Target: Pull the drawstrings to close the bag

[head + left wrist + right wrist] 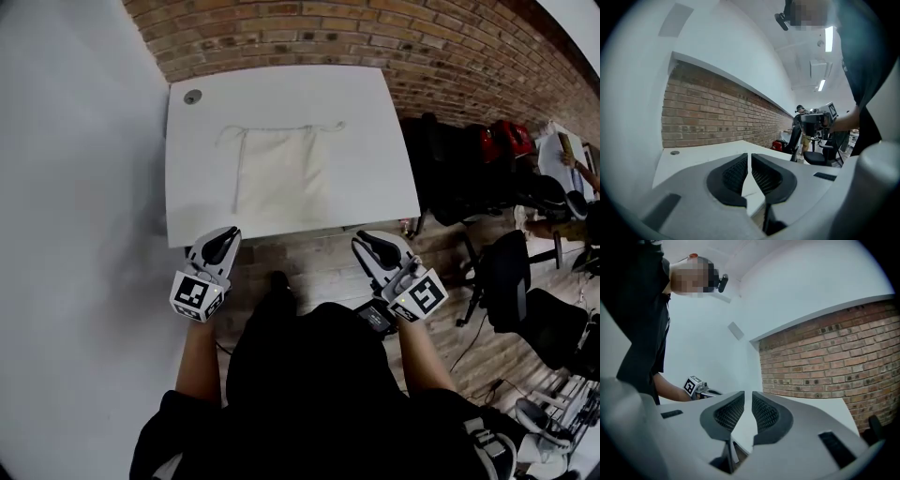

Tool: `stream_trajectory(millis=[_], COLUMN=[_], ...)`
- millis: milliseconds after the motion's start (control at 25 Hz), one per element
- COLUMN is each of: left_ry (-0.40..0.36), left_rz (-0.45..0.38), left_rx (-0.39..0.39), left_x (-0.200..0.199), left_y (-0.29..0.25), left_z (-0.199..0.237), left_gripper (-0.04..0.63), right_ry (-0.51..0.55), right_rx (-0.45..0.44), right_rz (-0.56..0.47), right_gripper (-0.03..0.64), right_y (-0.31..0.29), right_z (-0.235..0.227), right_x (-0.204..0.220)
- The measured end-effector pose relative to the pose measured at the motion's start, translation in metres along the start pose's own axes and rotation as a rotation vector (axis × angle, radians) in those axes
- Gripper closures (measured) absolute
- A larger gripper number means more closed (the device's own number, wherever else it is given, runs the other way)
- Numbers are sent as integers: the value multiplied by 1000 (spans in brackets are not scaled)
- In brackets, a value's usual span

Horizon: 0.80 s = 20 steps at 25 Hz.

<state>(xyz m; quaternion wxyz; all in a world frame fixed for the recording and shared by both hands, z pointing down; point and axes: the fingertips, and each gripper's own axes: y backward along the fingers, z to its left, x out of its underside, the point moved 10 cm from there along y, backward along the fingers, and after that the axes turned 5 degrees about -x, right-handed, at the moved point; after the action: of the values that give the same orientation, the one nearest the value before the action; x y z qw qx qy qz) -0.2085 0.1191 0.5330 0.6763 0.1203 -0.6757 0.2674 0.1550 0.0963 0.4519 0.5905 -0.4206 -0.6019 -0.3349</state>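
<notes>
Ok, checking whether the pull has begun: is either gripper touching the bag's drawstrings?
No, in the head view the left gripper and right gripper both hang short of the table's near edge, apart from the bag.

The bag (281, 173) on the table (375, 103) was seen to be off-white cloth, matt and creased, with thin cord drawstrings (281, 128). The table top was smooth and matt. Behind the table the wall (375, 37) was rough brick, and before the table the floor (319, 267) was laid in wood planks. The left gripper (223, 242) and right gripper (375, 246) were formed of matt grey plastic, with black ribbed pads (733, 173).
</notes>
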Motion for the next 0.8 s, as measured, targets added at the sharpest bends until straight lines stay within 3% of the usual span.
stream_trajectory(millis=[200,480,800], left_ry=[-59,-201,-199], left_rz=[39,184,304], left_rx=[-83,-132,-246], left_x=[-1,-3,-6], left_y=[-35,-102,-162], left_z=[56,104,149], left_gripper=[578,577,564], right_ry=[4,72,124], right_rx=[11,26,-13], right_rz=[37,106,252], right_gripper=[571,554,552], right_y=[-37,-73,-108], right_z=[-41,-141,-269], right_x=[0,10,34])
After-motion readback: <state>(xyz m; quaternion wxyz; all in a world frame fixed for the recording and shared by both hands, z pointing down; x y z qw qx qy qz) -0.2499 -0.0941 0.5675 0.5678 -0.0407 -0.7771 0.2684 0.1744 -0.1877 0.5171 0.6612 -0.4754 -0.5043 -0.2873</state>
